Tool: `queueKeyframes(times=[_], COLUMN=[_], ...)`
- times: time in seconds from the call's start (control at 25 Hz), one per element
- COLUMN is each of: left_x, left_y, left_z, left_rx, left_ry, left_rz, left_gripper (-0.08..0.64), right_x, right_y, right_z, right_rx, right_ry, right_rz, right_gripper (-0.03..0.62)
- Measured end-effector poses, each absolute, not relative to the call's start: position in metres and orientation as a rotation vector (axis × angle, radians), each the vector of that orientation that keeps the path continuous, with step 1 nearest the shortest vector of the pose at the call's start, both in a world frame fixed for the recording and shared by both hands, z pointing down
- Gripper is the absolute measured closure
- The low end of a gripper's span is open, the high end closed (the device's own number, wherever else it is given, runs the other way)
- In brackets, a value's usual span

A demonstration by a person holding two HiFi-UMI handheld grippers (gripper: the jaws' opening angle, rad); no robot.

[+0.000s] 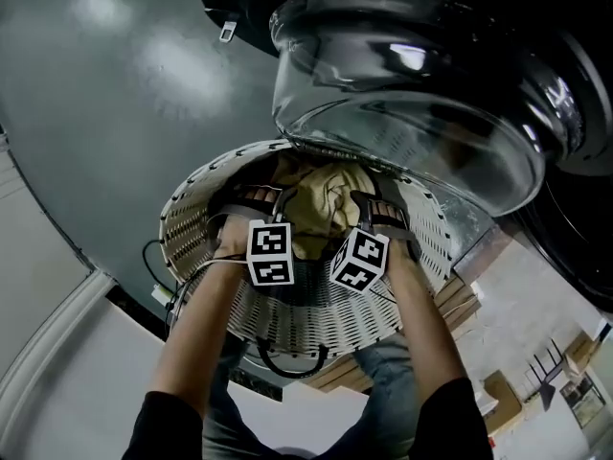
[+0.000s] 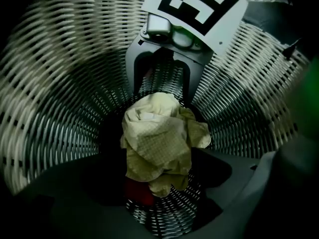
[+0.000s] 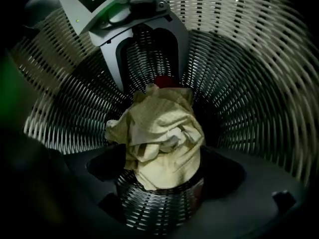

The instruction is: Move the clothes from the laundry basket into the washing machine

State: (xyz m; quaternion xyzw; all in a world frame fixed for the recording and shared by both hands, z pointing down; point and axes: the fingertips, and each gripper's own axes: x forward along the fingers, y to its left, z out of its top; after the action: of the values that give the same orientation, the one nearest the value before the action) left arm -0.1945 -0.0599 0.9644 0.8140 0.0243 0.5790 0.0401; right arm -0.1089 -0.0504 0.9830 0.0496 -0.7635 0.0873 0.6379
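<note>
Seen from the left: grey floor (image 1: 86, 113), then a white wicker basket (image 1: 192, 220) standing below an open washer. A person leans over the basket with both forearms reaching into it and a pair of tongs in each hand.

The left tongs (image 2: 162, 166) point steeply down, jaws spread wide, gripping nothing. Ahead of them, at the bottom of the basket, lies the load: a crumpled yellow cloth (image 1: 321, 204) heaped over something red (image 2: 139, 193) that barely peeps out from beneath. The cloth sits in the gap between the jaws, but no pad appears to be pressing on it.

The right tongs (image 3: 164, 168) come in from the other side, just beside the left pair and facing them across the heap. They too gape wide and hold nothing, with the same yellow bundle framed between their jaws.

Above and to the right hangs the washer's glass door (image 1: 402, 94), swung open over the basket rim. The dark washer (image 1: 575, 113) itself fills the far right edge.

By the look of it, this is the reach for a pickup, with the clothes all in the basket and none yet in the drum. The next move would likely call for a last dip onto the yellow cloth and a firm pinch from one or both tongs. A lift clear of the wicker rim and a swing up and to the right, past the door, should follow. The loose folds may trail or drag the red piece along.
</note>
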Motion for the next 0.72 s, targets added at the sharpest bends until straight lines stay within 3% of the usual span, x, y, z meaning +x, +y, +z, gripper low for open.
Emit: queueKeyframes(times=[0.36,0.72], left_x=[-0.197,-0.19], left_y=[-0.066,-0.051], left_z=[1.009,1.057], left_rx=[2.445,2.39], left_ry=[0.052,0.119], left_rz=[1.794,1.828], left_gripper=[0.112,0.098], right_x=[-0.108,-0.108], right_y=[-0.054,-0.05], right_z=[1.031,1.076], right_rx=[0.121,0.104], right_ry=[-1.734,-1.712], right_rz=[0.236,0.254], right_gripper=[0.075,0.072])
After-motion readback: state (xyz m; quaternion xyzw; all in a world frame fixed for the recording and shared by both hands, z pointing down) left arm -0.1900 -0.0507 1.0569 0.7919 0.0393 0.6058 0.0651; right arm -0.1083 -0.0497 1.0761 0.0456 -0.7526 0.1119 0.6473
